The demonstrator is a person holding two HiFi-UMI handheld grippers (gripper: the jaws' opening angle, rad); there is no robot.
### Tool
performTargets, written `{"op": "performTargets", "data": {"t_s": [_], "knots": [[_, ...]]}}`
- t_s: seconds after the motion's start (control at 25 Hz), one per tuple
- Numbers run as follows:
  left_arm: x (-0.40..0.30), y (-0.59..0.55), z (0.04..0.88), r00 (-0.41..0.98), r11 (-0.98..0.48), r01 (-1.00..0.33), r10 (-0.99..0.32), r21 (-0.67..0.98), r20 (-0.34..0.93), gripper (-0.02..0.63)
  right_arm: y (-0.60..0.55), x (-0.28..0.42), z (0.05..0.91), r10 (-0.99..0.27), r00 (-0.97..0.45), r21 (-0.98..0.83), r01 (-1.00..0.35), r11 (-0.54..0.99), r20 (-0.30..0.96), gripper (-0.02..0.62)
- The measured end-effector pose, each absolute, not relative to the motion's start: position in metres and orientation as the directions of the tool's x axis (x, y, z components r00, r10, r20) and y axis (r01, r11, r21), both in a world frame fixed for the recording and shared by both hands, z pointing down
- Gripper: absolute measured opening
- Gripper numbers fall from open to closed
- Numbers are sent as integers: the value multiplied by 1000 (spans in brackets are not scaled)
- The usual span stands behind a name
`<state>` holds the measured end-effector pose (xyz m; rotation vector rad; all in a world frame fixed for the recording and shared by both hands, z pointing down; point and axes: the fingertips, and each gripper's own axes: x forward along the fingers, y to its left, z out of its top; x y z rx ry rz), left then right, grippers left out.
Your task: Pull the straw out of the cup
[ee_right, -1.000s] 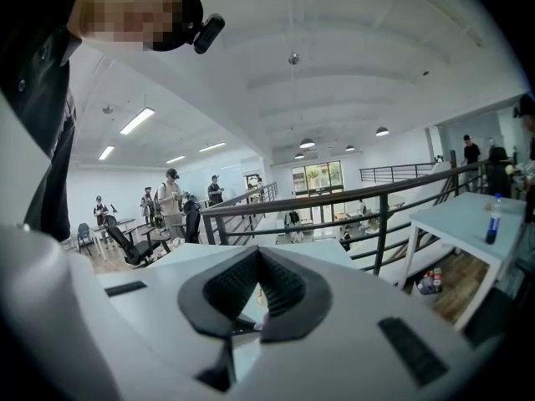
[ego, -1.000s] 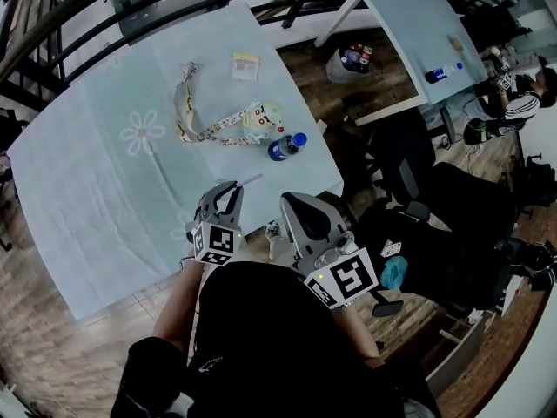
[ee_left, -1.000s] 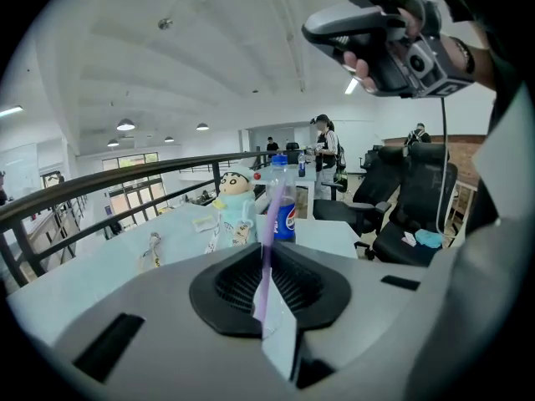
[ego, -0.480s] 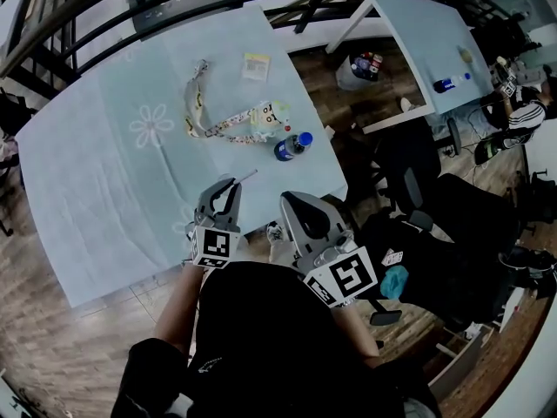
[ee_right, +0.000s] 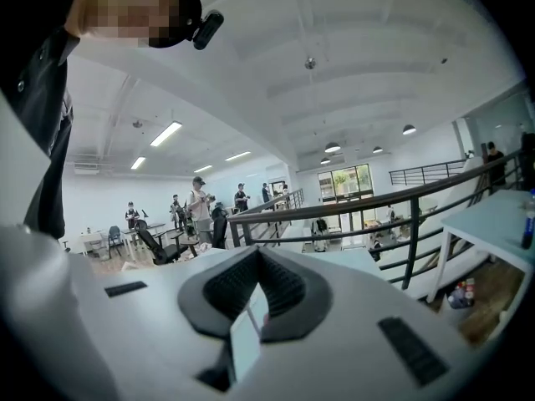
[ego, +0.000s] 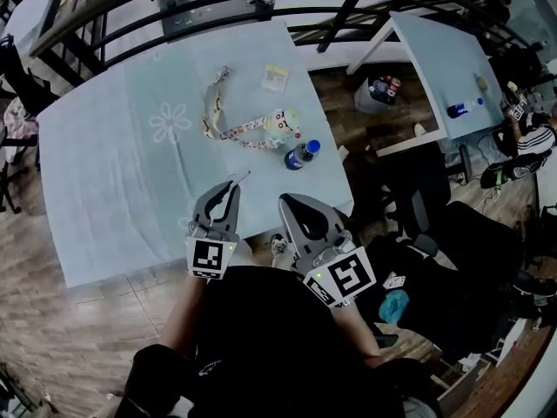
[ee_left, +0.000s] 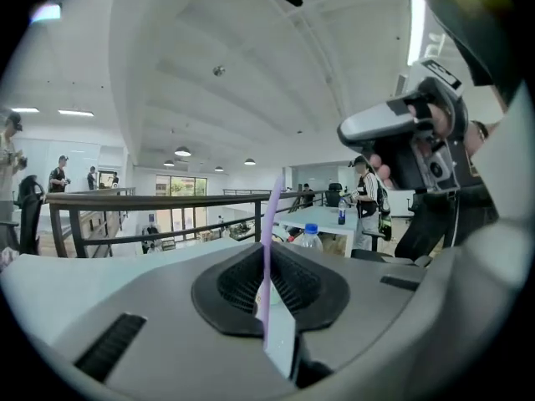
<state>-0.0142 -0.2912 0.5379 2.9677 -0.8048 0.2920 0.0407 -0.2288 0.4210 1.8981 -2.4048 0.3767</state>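
Jaws first: those of the left gripper (ee_left: 269, 266) had just been closing, and they were pinched on the thin purple straw (ee_left: 271, 215), which poked up past their tips. The right gripper (ee_right: 257, 261) had its jaws together with nothing between them, idling just beside the left one at the near edge of the table (ego: 113, 172). And the cup (ego: 283, 123)? It lay well apart from both grippers, out on the table with its strap trailing to one side and a bottle (ego: 299, 154) just beside it. So the straw was clear of the cup, no contact at all. By my reckoning the pull itself was done; at most, what remained was setting the straw down somewhere and letting go.
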Motion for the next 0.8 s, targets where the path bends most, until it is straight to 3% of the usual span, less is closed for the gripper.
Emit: {"op": "performTargets", "data": {"t_s": [0.52,0.8], "knots": [[-53,-256,433,746,-746,-666,-666,31,-7,31,-191,35,400,-915,-388,-151,-916,371,107,8],[-65,-204,400,693,-695,-718,-719,28,-55,31,-159,32,395,-881,-466,-155,-879,451,85,8]]}}
